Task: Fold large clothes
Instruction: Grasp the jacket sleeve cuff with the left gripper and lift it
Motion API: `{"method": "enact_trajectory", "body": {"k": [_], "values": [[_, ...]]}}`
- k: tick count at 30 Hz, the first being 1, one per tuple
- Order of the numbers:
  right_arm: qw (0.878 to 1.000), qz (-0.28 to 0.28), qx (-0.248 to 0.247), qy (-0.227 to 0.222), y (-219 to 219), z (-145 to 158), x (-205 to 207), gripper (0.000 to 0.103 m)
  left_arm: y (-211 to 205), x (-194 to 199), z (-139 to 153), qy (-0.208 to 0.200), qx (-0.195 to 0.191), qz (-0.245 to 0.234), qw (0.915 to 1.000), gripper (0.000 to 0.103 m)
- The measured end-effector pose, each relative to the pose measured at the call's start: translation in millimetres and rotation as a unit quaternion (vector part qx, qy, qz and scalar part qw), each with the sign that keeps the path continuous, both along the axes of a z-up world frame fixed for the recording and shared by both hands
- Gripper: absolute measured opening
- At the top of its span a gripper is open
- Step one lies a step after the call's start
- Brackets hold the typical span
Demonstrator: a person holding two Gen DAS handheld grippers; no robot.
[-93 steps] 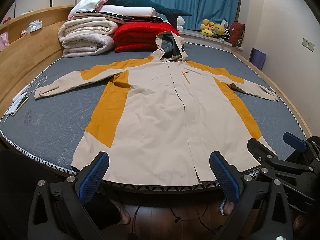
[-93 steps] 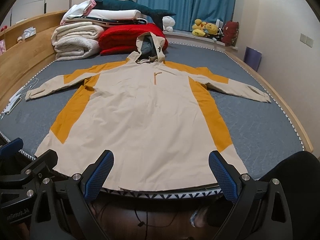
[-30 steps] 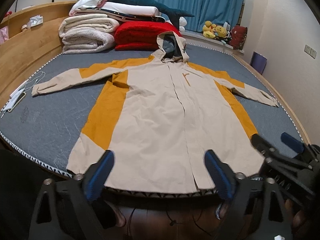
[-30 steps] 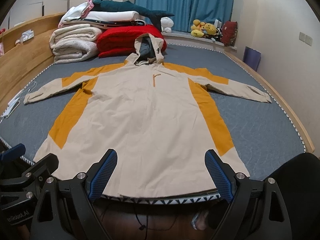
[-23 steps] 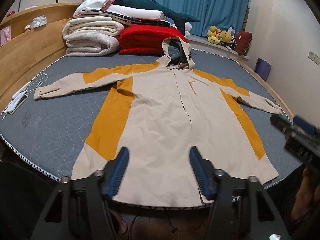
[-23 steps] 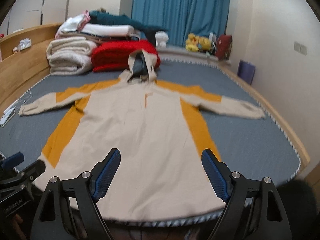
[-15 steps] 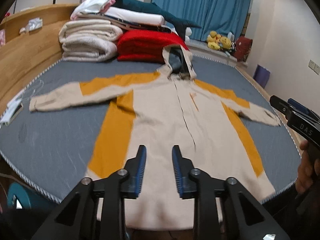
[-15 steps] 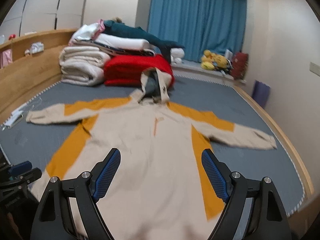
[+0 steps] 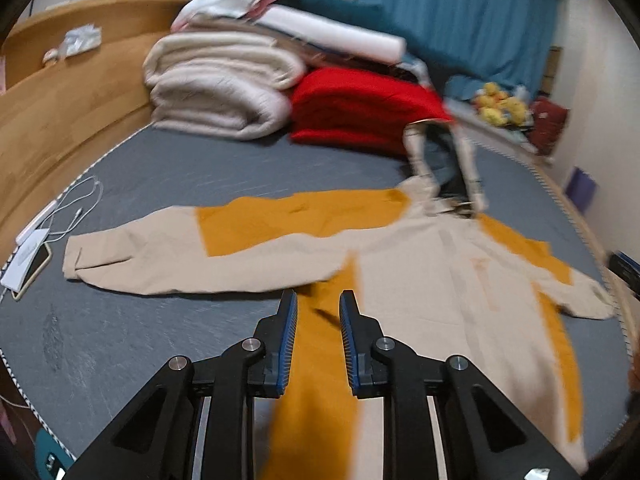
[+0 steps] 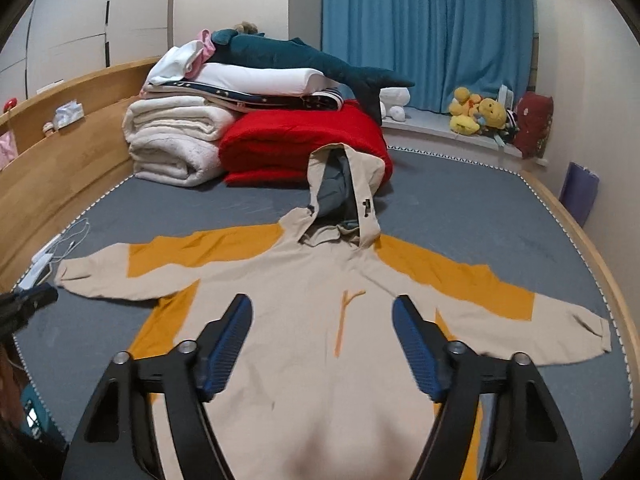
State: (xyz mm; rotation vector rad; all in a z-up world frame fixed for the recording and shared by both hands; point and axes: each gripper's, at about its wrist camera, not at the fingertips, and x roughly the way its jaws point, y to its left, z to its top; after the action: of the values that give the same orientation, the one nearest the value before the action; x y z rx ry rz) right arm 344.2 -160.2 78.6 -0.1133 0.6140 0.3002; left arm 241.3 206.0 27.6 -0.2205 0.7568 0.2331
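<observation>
No text, label, brand or number can be read in either view; the white card (image 9: 25,258) at the bed's (image 9: 224,176) left edge carries dark print too blurred to make out; the marks on the hood (image 10: 365,207) of the coat (image 10: 304,320) are likewise too small.
</observation>
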Motion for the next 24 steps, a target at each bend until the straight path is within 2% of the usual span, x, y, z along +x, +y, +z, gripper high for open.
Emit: {"method": "enact_trajectory", "body": {"k": [2,4,6,9,11,13,15,19,22,24], "values": [[0.999,-0.007,0.0,0.036,-4,-19,14,0.064,29,10,-24,0.015,-0.006,0.022,0.9996,0.017],[0.997,0.007,0.032,0.065,-9,-25,30,0.06,61,19,-44,0.034,-0.027,0.043,0.9981,0.017],[0.998,0.003,0.044,0.054,-14,-24,38,0.06,86,24,-55,0.04,-0.037,0.056,0.997,0.017],[1.0,0.008,0.026,0.013,-14,-21,40,0.06,131,30,-69,0.038,-0.048,0.093,0.9938,0.017],[1.0,0.006,0.02,-0.007,-16,-22,42,0.06,167,26,-81,0.041,-0.078,0.134,0.987,0.017],[1.0,0.005,0.026,-0.003,-15,-23,46,0.06,193,23,-92,0.049,-0.102,0.163,0.98,0.017],[1.0,-0.003,0.027,0.001,-16,-26,50,0.062,219,18,-101,0.056,-0.101,0.191,0.9747,0.019],[1.0,-0.013,0.026,0.01,-13,-33,61,0.075,258,6,-121,0.062,-0.112,0.238,0.9626,0.03],[0.999,-0.015,0.024,0.019,-13,-42,67,0.082,288,-5,-140,0.064,-0.139,0.273,0.9496,0.033],[0.999,-0.016,0.022,0.023,-13,-47,71,0.082,302,-11,-150,0.062,-0.156,0.291,0.9419,0.033]]}}
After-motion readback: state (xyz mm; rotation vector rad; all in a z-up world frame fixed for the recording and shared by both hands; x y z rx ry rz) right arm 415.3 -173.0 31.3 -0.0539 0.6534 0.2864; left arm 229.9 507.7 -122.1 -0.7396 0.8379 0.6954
